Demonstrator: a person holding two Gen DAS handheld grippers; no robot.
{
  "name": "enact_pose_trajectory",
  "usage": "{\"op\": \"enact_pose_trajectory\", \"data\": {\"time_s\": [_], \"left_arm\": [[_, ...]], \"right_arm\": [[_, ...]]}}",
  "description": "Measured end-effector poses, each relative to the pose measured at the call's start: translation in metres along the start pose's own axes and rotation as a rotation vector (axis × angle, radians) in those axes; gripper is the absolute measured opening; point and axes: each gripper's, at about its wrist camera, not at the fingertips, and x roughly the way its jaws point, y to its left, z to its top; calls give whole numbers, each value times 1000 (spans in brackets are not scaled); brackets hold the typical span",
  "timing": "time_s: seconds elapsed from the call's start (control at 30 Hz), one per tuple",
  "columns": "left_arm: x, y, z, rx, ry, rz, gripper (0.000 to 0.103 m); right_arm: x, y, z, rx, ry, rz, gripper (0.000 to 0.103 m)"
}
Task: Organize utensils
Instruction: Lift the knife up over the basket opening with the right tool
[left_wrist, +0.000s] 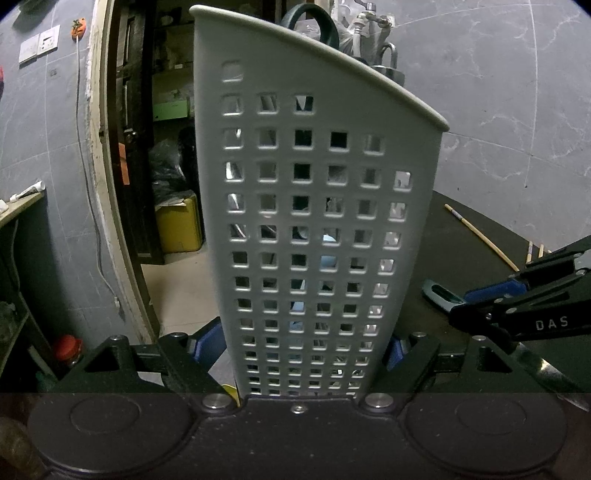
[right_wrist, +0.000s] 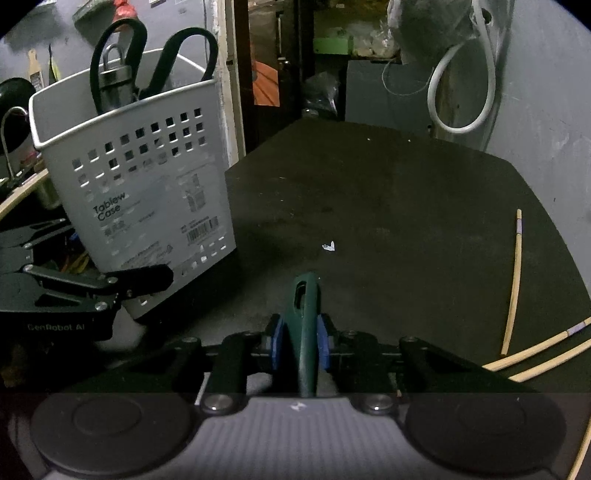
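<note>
A grey perforated cutlery caddy (left_wrist: 314, 221) fills the left wrist view. My left gripper (left_wrist: 306, 347) is shut on its base, blue pads on both sides. In the right wrist view the caddy (right_wrist: 140, 192) stands on the dark table and holds black-handled scissors (right_wrist: 173, 55) and a metal utensil (right_wrist: 114, 77). My left gripper (right_wrist: 147, 280) shows at the caddy's foot there. My right gripper (right_wrist: 300, 341) is shut on a dark green utensil handle (right_wrist: 304, 317) that points forward, low over the table. It also shows in the left wrist view (left_wrist: 476, 295), right of the caddy.
Several wooden chopsticks (right_wrist: 514, 280) lie on the dark table (right_wrist: 388, 206) at the right. A small white scrap (right_wrist: 328, 246) lies mid-table. A doorway and cluttered storage (right_wrist: 325, 74) are behind. A grey hose (right_wrist: 461, 92) hangs on the right wall.
</note>
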Motion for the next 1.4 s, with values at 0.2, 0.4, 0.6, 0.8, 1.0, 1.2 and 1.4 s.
{"op": "enact_pose_trajectory", "data": {"time_s": [0.2,0.4,0.6,0.8,1.0,1.2,1.4], "left_arm": [[0,0,0,1,0,0,83],[0,0,0,0,-1,0,83],[0,0,-1,1,-1,-2,83],[0,-1,-1,3,-1,1,83],[0,-3,-1,12,-1,3,83],[-1,-4,-1,15,0,5,83],[-1,-6,0,20,1,8,83]], "right_arm": [[5,0,0,-5,-25,-2,25],[4,3,-2,-4,-37,-29,21],[-22,-5,-4,43,-154,-37,21],[-60,-6,-11,60,-390,-46,21],[-87,-9,-27,92,-634,-69,21],[-98,-14,-51,115,-791,-89,21],[-115,-11,-82,157,-888,-105,21]]}}
